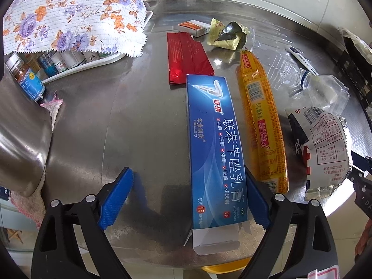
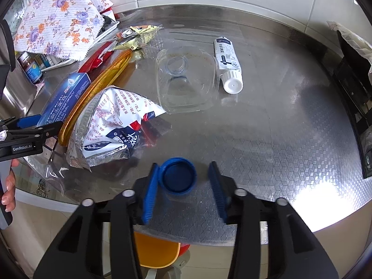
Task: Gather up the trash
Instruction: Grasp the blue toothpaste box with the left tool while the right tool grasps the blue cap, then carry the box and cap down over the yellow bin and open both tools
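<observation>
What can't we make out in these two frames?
- Items on the tray: left wrist view, mostly hidden under the floral cloth.
- Black object at the right edge: cut off in both views.
- Blue box contents: closed carton.
- Clear bottle contents: glare, right wrist view.

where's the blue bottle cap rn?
Right wrist view: the blue bottle cap sits on the steel table between the open right gripper fingers, against the left one, just right of the crumpled foil bag.

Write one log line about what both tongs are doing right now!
left tongs: open, around blue ointment box | right tongs: open, around blue bottle cap | both on metal table
</observation>
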